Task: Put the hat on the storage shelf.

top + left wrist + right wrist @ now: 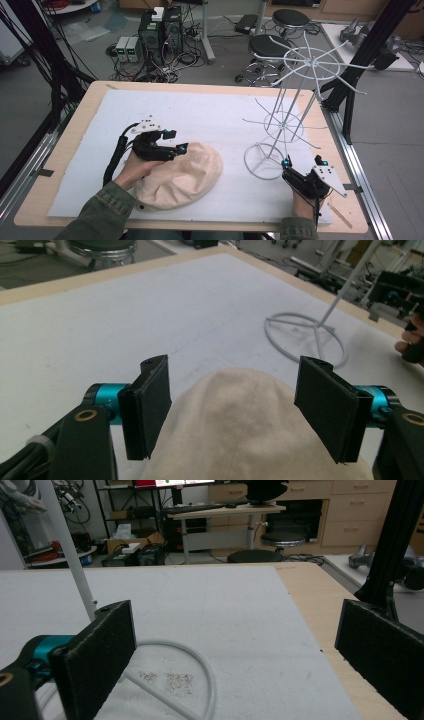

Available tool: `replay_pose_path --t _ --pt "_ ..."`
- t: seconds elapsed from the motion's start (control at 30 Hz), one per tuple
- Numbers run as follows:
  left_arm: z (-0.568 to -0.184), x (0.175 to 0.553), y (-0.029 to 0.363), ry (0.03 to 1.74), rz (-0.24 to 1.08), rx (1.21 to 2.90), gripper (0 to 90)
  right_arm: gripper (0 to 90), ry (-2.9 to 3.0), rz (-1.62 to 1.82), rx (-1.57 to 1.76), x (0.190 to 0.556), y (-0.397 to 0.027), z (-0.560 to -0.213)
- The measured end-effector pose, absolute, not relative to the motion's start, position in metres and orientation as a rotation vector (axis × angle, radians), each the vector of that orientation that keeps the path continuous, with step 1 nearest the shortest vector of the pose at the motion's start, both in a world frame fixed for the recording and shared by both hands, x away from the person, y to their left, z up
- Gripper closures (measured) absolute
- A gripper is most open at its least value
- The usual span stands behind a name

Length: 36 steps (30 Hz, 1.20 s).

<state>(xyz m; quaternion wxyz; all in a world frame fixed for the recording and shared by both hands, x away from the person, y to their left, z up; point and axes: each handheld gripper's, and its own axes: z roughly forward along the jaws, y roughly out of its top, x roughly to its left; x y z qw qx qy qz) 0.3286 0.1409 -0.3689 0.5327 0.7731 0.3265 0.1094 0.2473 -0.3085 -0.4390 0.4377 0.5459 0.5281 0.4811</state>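
A cream fabric hat (180,175) lies on the white mat (210,115), in front of the person. My left gripper (176,141) hovers over the hat's upper left edge. In the left gripper view my left gripper (233,365) stands wide open, with the hat's crown (240,430) rising between the pads; I see no pinch in the cloth. A white wire stand (295,100) rises at the right on a ring base (263,161). My right gripper (303,162) rests just right of that ring, open and empty. In the right gripper view its left pad (100,655) sits beside the ring (200,665).
The wooden table (75,130) ends close to the right gripper, with a black frame post (350,90) beyond its right edge. Stools (267,47) and computer boxes (160,30) stand on the floor behind. The stand's wire arms (320,65) spread wide overhead.
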Motion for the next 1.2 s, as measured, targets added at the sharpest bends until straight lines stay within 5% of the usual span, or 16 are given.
replay_pose_path --t 0.83,1.2 --pt "-0.399 0.314 0.067 0.623 -0.057 2.226 30.8 1.9 1.358 1.184 1.304 0.248 -0.301 -0.437" --pt "-0.414 0.314 0.049 0.767 -0.148 2.419 29.4 1.9 1.391 1.166 1.267 0.249 -0.297 -0.436"
